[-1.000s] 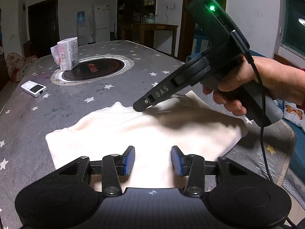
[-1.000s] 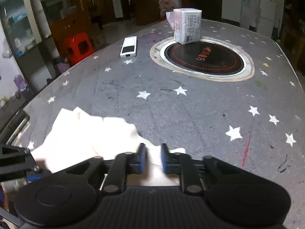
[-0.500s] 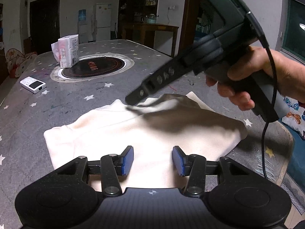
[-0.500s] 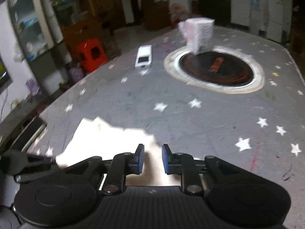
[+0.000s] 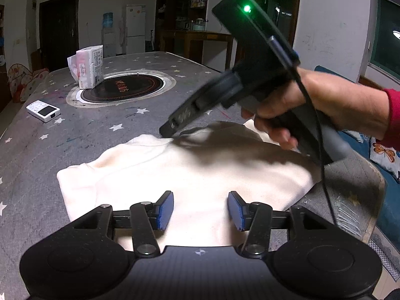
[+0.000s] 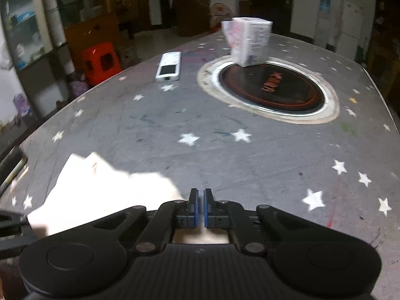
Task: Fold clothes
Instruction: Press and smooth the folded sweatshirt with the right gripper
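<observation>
Two tongs work over a cream garment (image 5: 190,172) spread at the near edge of the star-patterned table (image 5: 105,135). Left tongs (image 5: 200,210) hover released above its near hem, the cloth at twelve o'clock from them. Right tongs (image 6: 200,206), gripped by a hand (image 5: 322,107) in a red sleeve (image 5: 393,122), are almost clenched with nothing visible between; the garment (image 6: 105,195) lies at nine o'clock.

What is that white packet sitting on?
The white packet rests on the rim of the round black hob set into the table. What lies beneath it is hidden.
</observation>
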Demonstrator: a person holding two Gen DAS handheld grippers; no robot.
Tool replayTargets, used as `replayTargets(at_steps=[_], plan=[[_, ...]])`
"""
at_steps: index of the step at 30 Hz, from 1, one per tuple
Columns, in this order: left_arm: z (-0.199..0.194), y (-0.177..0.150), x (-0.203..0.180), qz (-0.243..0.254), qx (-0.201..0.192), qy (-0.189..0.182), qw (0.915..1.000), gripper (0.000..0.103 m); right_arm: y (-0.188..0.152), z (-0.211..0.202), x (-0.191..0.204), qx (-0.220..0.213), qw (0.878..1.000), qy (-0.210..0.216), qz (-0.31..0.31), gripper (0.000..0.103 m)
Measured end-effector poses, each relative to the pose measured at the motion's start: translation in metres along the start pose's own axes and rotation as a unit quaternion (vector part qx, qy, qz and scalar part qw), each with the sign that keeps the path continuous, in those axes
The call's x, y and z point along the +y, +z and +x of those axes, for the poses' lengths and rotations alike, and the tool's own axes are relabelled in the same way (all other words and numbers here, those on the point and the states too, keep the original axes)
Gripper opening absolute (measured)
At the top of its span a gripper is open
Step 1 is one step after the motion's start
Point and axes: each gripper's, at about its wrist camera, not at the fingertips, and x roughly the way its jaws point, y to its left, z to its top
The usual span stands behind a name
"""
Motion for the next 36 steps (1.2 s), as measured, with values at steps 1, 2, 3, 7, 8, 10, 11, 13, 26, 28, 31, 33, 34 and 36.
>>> replayTargets(at_steps=[1, 2, 3, 7, 8, 10, 11, 13, 26, 28, 31, 33, 34, 36], plan=[[0.0, 0.0, 0.0, -0.001, 0.0, -0.001, 1.0, 0.053, 0.001, -0.002, -0.005, -0.001, 1.0, 0.007, 0.011, 0.007], [0.0, 0.0, 0.001, -0.002, 0.0, -0.002, 1.0, 0.054, 0.002, -0.006, -0.009, -0.001, 1.0, 0.015, 0.018, 0.009], [0.0, 0.0, 0.001, -0.002, 0.0, -0.003, 1.0, 0.055, 0.002, -0.013, -0.011, -0.001, 1.0, 0.021, 0.019, 0.01], [0.0, 0.0, 0.0, -0.003, -0.001, -0.005, 1.0, 0.057, -0.004, -0.031, -0.003, 0.012, 0.999, 0.045, -0.01, 0.014], [0.0, 0.0, -0.001, -0.003, -0.002, -0.004, 1.0, 0.058, -0.005, -0.033, 0.001, 0.017, 0.998, 0.052, -0.019, 0.017], [0.0, -0.001, -0.001, -0.006, -0.003, -0.004, 1.0, 0.059, -0.008, -0.033, 0.01, 0.022, 0.997, 0.057, -0.038, 0.022], [0.0, -0.001, -0.001, -0.008, -0.004, -0.003, 1.0, 0.059, -0.009, -0.031, 0.015, 0.021, 0.997, 0.06, -0.046, 0.024], [-0.001, -0.001, -0.002, -0.011, -0.004, -0.002, 0.9999, 0.059, -0.007, -0.023, 0.023, 0.023, 0.996, 0.066, -0.052, 0.026], [-0.004, -0.005, -0.006, -0.009, -0.008, -0.006, 0.9999, 0.068, 0.016, 0.015, 0.025, 0.035, 0.998, 0.047, -0.016, 0.038], [-0.005, -0.004, -0.004, -0.013, -0.008, -0.01, 0.9998, 0.068, 0.017, 0.009, 0.026, 0.031, 0.998, 0.049, -0.021, 0.039], [-0.006, -0.005, -0.002, -0.019, -0.008, -0.015, 0.9997, 0.068, 0.017, 0.008, 0.035, 0.035, 0.997, 0.052, -0.046, 0.043], [-0.007, -0.005, -0.001, -0.022, -0.008, -0.016, 0.9996, 0.069, 0.017, 0.009, 0.043, 0.038, 0.996, 0.055, -0.065, 0.05], [-0.007, -0.006, -0.002, -0.021, -0.009, -0.015, 0.9996, 0.069, 0.017, 0.01, 0.046, 0.039, 0.995, 0.056, -0.075, 0.051], [-0.007, -0.006, -0.004, -0.02, -0.01, -0.014, 0.9997, 0.07, 0.017, 0.013, 0.053, 0.042, 0.994, 0.055, -0.089, 0.051]])
